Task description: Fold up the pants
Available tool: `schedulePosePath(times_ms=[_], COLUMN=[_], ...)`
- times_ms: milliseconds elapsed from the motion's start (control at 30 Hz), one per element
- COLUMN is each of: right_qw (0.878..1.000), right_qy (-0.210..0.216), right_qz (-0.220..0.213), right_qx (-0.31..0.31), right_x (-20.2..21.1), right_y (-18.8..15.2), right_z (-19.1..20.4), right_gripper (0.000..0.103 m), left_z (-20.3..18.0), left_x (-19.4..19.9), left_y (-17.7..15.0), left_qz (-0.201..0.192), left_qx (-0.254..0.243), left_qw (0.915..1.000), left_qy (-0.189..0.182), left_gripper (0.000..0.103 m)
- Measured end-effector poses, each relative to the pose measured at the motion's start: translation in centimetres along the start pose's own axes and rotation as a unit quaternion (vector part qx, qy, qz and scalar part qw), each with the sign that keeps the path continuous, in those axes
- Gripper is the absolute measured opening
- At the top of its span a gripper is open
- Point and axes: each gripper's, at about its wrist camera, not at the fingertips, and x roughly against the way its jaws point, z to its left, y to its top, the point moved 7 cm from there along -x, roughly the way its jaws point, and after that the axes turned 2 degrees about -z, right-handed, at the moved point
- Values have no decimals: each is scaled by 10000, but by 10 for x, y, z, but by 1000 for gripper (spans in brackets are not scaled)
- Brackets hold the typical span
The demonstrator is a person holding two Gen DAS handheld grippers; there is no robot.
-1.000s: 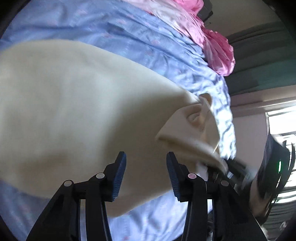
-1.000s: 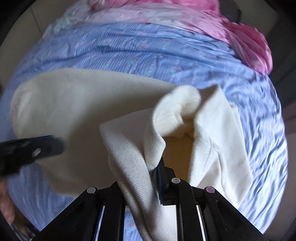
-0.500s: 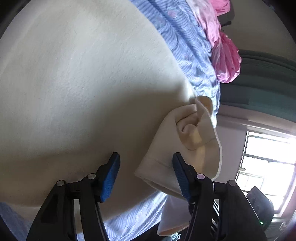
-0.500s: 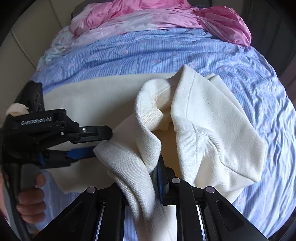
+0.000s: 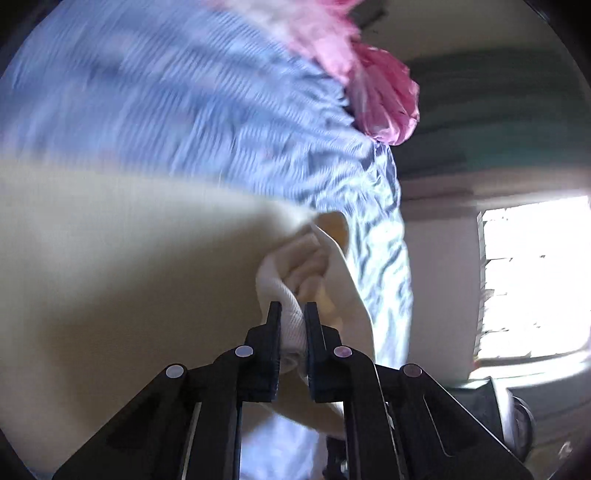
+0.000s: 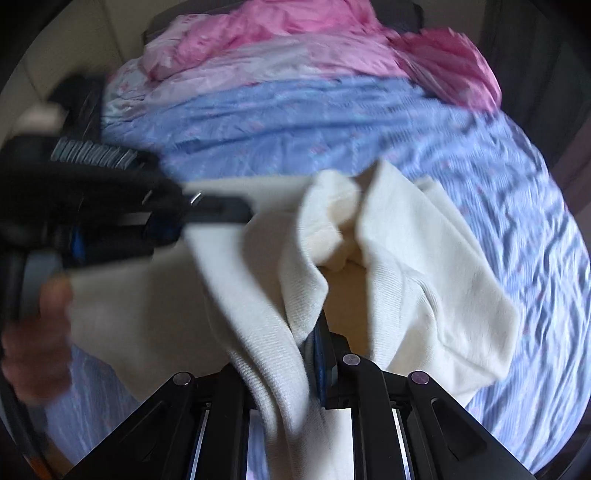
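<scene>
Cream pants (image 5: pixel 129 258) lie spread on the bed, with one ribbed end lifted and bunched (image 6: pixel 424 277). My left gripper (image 5: pixel 292 314) has its jaws closing, and a ribbed fold of the pants is pinched between its pads. In the right wrist view the same left gripper (image 6: pixel 221 210) comes in from the left, blurred, with its tip at the lifted cloth. My right gripper (image 6: pixel 312 332) is shut on the bunched ribbed edge of the pants. Cloth drapes over and hides its left finger.
A blue striped bedsheet (image 6: pixel 314 129) covers the bed under the pants. A pink quilt (image 6: pixel 295 33) is heaped along the far side. A person's hand (image 6: pixel 33 350) holds the left tool. A bright window (image 5: pixel 532 280) lies beyond the bed's right edge.
My left gripper came across to the lifted ribbed edge and closed on it from wide open. The right gripper kept its hold on the bunched cloth.
</scene>
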Motion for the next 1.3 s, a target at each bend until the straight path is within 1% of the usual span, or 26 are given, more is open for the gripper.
schedulePosePath(times_ms=[67,133,200,300,433,467,533,567,600,633,667,700,767,800,833,867,933,967,1000,1067,1133,1200,1233,1300], right_qw=[9999,9998,9996,9990,9967,9961,9955,9954,9956,9961,9964,9967,9964,9959,9948,9942,9934,9940,9956,9977,9993,9990,9981,9960], right_qy=[-22,56,53,-31,-12,9,22,53,121,223,292,379,611,730,878,932,1026,979,828,578,311,169,105,-30], right_qz=[-34,58,88,99,444,471,441,435,408,348,292,222,55,-56,-191,-241,-336,-326,-309,-281,-196,-95,-84,-108], right_qx=[166,198,269,428,673,744,843,852,834,777,734,687,582,526,486,475,383,355,323,204,-101,-407,-603,-888], right_x=[-10,-25,-37,-52,-74,-73,-66,-62,-56,-46,-38,-29,-7,5,20,28,42,46,48,49,46,44,45,47], right_y=[12,20,29,38,32,30,27,25,23,20,20,18,15,13,11,9,2,-2,-9,-16,-24,-30,-32,-35], right_z=[17,30,39,50,58,61,65,67,69,72,74,75,78,78,75,73,58,47,32,6,-29,-57,-71,-95], right_gripper=[14,14,14,14,19,26,39,42,50,56,57,57,57,57,58,59,63,63,63,63,63,63,63,63], left_z=[0,12,26,47,67,72,78,80,83,84,83,82,78,72,66,59,42,34,25,9,-9,-24,-35,-49], left_x=[4,8,9,5,-5,-6,-3,3,11,23,37,52,73,84,91,95,102,103,101,93,78,62,50,28], left_y=[20,37,52,64,65,64,63,64,66,70,73,75,73,67,60,52,29,17,6,-11,-25,-33,-37,-40], left_qz=[-66,-106,-131,-108,-47,-51,-125,-220,-376,-552,-737,-905,-985,-1016,-1004,-974,-885,-851,-784,-618,-440,-283,-155,18], left_qx=[-434,-665,-732,-768,-883,-845,-775,-764,-775,-816,-854,-865,-925,-1072,-1165,-1231,-1315,-1327,-1328,-1415,-1605,-1809,-1966,-2097], left_qw=[9984,9958,9946,9933,9892,9887,9874,9852,9819,9773,9739,9715,9665,9635,9621,9622,9672,9712,9753,9790,9784,9764,9745,9733], left_qy=[355,616,727,858,1173,1238,1371,1516,1688,1874,1970,2013,2181,2232,2254,2226,1983,1787,1583,1334,1225,1143,1067,930], left_gripper=[11,10,10,10,10,11,16,16,16,17,17,19,21,21,21,21,21,22,22,22,22,22,22,22])
